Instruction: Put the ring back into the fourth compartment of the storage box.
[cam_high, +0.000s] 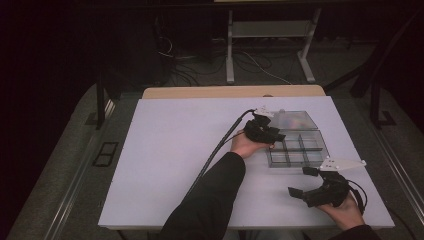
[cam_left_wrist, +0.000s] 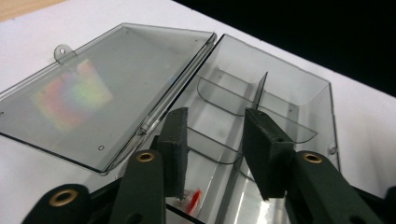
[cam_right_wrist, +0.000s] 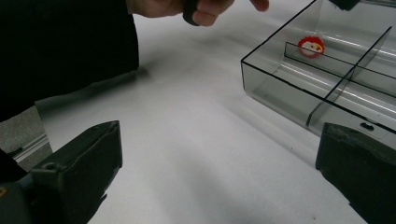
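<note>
A clear smoky-grey plastic compartment box (cam_high: 297, 149) sits on the right half of the white table top (cam_high: 175, 160), its hinged transparent lid (cam_high: 295, 120) folded flat open away from the person. Thin dividers split the tray into compartments. A small red and white round item (cam_right_wrist: 311, 46) lies in one compartment at the box's left end, beneath the left gripper; what it is cannot be told.

The left gripper (cam_high: 264, 131) hangs over that left end, jaws moderately apart and holding nothing, tips above the dividers. Its position suggests work inside the box, either reaching for the item or having just let it go; which cannot be told.

The right gripper (cam_high: 311, 184) is held near the table's front edge, apart from the box, jaws wide and empty, apparently on standby.

The surface is plain, matt and otherwise bare. Beyond it the room is dark: grey carpet, loose cables (cam_high: 200, 65), white desk legs (cam_high: 230, 47).
</note>
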